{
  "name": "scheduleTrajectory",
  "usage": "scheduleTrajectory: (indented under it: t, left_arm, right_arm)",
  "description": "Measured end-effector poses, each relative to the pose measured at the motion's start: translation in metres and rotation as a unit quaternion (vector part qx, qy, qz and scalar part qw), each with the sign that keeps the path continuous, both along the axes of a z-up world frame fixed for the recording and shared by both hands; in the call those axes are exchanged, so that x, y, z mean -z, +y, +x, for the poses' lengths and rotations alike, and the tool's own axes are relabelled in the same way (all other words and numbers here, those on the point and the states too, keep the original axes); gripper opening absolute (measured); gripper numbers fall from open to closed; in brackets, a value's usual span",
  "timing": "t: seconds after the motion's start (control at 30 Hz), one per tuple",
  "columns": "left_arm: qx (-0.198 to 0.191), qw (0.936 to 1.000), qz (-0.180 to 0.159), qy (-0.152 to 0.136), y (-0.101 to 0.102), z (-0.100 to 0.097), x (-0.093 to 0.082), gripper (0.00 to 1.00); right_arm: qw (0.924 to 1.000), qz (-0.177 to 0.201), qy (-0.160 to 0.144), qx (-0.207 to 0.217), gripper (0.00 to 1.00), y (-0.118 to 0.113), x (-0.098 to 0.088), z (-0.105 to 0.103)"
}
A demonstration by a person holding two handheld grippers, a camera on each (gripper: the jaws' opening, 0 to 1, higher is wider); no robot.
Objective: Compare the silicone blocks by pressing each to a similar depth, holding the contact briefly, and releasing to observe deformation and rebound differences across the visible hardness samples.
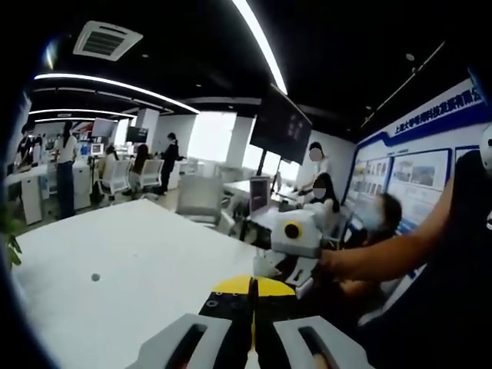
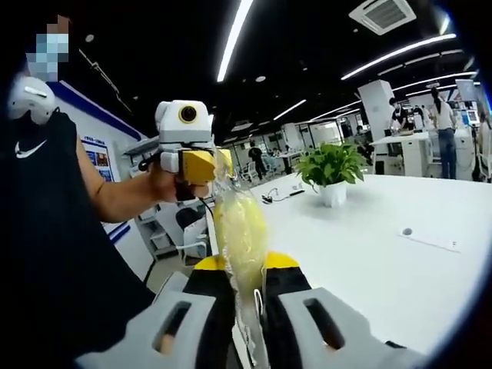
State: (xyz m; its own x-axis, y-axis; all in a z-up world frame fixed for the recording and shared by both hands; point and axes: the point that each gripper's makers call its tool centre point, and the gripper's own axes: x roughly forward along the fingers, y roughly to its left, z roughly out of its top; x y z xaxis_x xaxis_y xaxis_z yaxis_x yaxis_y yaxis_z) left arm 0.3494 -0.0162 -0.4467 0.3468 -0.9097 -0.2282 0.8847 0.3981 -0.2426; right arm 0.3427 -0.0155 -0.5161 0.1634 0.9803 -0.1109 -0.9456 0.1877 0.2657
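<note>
White tabletop (image 2: 400, 254) stretches far right, no hardness samples visible on it — the right gripper (image 2: 247, 307) has its fingers clamped on a yellow bagged block (image 2: 238, 231), long axis upright; the left gripper (image 1: 252, 338) is closed, empty.

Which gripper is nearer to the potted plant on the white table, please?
Right, as far as these views tell. The potted plant stands on the white table ahead of the right gripper; the left gripper is held up farther from it, beside the table's edge.
</note>
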Motion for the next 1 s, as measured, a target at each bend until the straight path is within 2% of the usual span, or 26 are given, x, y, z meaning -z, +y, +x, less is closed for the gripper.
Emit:
scheduleTrajectory:
  t: [0.07,0.3,0.37,0.5,0.6,0.63,0.67,0.83,1.0]
  left_arm:
    - [-0.002,1.0,-0.003,0.0,0.0,0.001,-0.001,0.0]
    - [-0.006,1.0,-0.006,0.0,-0.001,0.001,-0.004,0.0]
    - [-0.007,0.9999,-0.008,0.0,-0.001,0.002,-0.005,0.0]
    - [-0.005,0.9999,-0.012,0.007,-0.001,0.001,-0.005,0.0]
    - [-0.006,0.9999,-0.011,0.008,-0.001,0.001,-0.003,0.0]
    - [-0.007,0.9999,-0.012,0.01,-0.001,0.001,-0.002,0.0]
    - [-0.007,0.9998,-0.014,0.012,-0.001,0.002,-0.002,0.0]
    - [-0.008,0.9998,-0.013,0.015,-0.001,0.002,-0.001,0.0]
    - [-0.007,0.9998,-0.014,0.014,-0.002,0.002,-0.004,0.0]
  right_arm:
    - [0.9999,0.0,-0.009,0.008,0.08,0.0,-0.001,0.001]
    - [0.9997,0.0,-0.009,0.023,0.13,0.0,-0.001,0.005]
    - [0.9994,0.005,-0.006,0.032,0.19,0.0,-0.002,0.008]
    - [0.9977,0.008,0.001,0.067,0.65,-0.004,-0.001,0.019]
    - [0.9947,-0.004,-0.004,0.103,0.89,-0.011,0.005,0.031]
    - [0.9942,0.0,-0.004,0.107,0.94,-0.012,0.005,0.033]
    - [0.9917,-0.002,0.001,0.128,0.96,-0.017,0.007,0.038]
    - [0.9927,-0.006,0.01,0.12,0.96,-0.018,0.012,0.035]
    - [0.9911,-0.022,-0.007,0.131,0.96,-0.02,0.014,0.037]
